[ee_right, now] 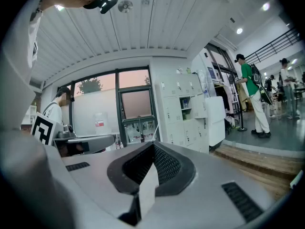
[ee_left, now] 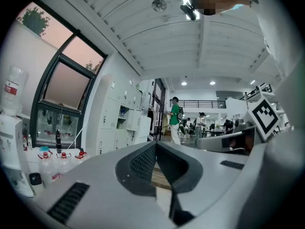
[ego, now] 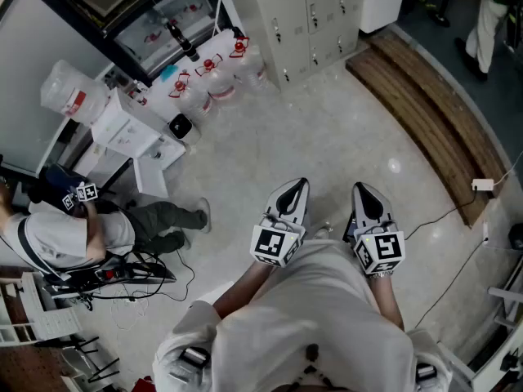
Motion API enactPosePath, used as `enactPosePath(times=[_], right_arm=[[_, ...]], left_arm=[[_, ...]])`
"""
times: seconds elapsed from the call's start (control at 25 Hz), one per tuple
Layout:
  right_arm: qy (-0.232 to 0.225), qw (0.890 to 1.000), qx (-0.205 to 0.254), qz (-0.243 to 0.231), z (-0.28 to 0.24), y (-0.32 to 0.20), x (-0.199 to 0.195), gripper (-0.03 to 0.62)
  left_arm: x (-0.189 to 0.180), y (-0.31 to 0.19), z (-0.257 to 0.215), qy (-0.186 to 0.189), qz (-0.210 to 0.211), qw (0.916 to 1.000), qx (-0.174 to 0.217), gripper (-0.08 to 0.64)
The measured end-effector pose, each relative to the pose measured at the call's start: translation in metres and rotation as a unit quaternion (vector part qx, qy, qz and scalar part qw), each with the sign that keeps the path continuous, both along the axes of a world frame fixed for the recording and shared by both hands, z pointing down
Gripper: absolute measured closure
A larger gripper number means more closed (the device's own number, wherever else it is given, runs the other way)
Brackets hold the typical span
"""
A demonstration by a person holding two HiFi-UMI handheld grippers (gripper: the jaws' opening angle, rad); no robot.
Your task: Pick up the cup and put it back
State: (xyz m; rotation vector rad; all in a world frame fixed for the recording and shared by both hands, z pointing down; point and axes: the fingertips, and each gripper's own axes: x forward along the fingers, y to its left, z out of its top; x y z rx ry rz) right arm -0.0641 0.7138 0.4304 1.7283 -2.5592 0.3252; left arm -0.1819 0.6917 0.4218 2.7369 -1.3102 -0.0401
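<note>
Currently the left gripper (ego: pixel 296 188) and right gripper (ego: pixel 365 190) are held level side by side, jaws together on nothing: probably a neutral carry posture. No cup appears ahead of either jaws, only floor (ego: pixel 327 129).

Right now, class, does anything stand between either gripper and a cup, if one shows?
No cup shows in any view, so nothing can be judged. The left gripper and right gripper are shut, empty, over the floor.

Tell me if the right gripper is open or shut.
Shut and empty: the right gripper shows its jaws meeting at the tips, nothing between them.
</note>
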Motion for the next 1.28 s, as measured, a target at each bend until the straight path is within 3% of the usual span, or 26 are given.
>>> enactPosePath(times=[0.8, 1.28], right_arm=[[0.006, 1.000, -0.018, -0.019, 0.008, -0.012, -0.003, 0.568], [0.006, 0.999, -0.038, -0.007, 0.020, -0.053, 0.006, 0.568]], left_arm=[[0.004, -0.013, 0.009, -0.003, -0.008, 0.9998, -0.019, 0.552], [0.006, -0.061, 0.014, -0.003, -0.008, 0.9995, -0.031, 0.551]])
